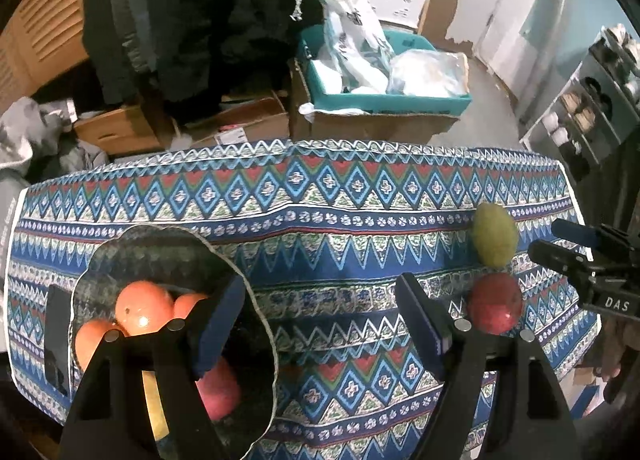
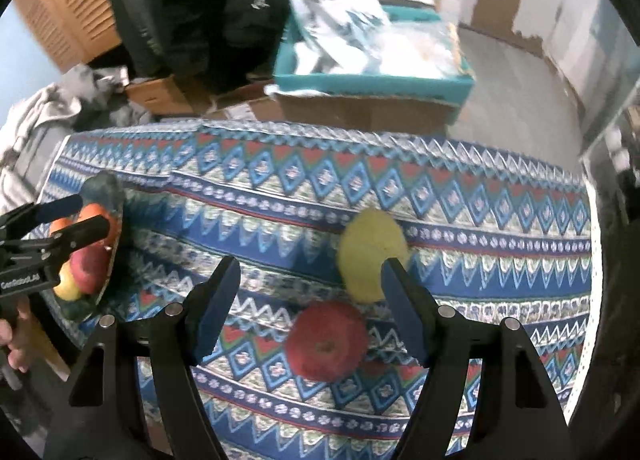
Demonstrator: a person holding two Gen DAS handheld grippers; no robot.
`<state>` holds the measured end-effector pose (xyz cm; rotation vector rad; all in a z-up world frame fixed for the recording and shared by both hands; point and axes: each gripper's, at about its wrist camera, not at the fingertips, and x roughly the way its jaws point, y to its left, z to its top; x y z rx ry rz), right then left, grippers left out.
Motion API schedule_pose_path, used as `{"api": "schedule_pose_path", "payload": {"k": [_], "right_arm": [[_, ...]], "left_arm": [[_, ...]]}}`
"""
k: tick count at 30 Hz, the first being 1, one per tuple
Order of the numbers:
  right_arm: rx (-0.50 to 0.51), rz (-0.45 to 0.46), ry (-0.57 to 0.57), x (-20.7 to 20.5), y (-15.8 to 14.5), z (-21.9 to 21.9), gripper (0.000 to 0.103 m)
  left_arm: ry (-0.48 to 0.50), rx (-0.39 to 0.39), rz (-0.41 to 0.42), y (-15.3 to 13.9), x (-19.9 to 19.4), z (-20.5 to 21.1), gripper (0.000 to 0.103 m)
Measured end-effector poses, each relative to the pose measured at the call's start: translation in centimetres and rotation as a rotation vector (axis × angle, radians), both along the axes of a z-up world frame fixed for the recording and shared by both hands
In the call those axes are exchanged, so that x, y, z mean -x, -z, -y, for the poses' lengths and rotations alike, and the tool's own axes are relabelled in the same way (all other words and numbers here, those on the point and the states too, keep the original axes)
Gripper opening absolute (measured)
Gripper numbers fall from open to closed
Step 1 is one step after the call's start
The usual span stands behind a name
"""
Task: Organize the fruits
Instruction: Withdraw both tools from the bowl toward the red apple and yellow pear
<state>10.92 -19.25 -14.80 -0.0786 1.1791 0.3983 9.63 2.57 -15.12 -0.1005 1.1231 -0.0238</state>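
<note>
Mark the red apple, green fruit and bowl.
red apple (image 2: 326, 340), right wrist view, top centre near the stem.
green fruit (image 2: 368, 252), right wrist view, middle of its skin.
bowl (image 1: 160, 256), left wrist view, inner back wall.

Table (image 1: 320, 220): covered in matt woven cloth, printed pattern. Bowl (image 1: 160, 256): dark, dimpled, rough-looking surface. Oranges (image 1: 144, 306) in bowl: glossy, finely pitted skin. Red apple (image 2: 326, 342) right of bowl: smooth, dull sheen. Green fruit (image 2: 370, 252): matt. Gripper frames: matt black plastic.
</note>
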Motion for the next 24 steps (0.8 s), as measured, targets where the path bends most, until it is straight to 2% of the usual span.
{"api": "schedule_pose_path", "payload": {"k": [7, 15, 19, 24], "right_arm": [[0.007, -0.051, 0.044, -1.8, 2.7, 1.8, 0.073], [-0.005, -0.110, 0.066, -4.2, 6.9, 2.5, 0.073], [-0.022, -0.156, 0.080, -5.0, 8.8, 2.9, 0.073], [-0.026, -0.168, 0.075, -5.6, 9.9, 2.8, 0.073]], "left_arm": [[0.032, -0.019, -0.021, 1.2, -1.7, 1.9, 0.079], [0.072, -0.078, -0.033, 3.7, -3.8, 3.5, 0.079], [0.084, -0.070, -0.053, 4.7, -4.2, 3.8, 0.079], [0.100, -0.059, -0.069, 5.6, -4.6, 4.1, 0.079]]}}
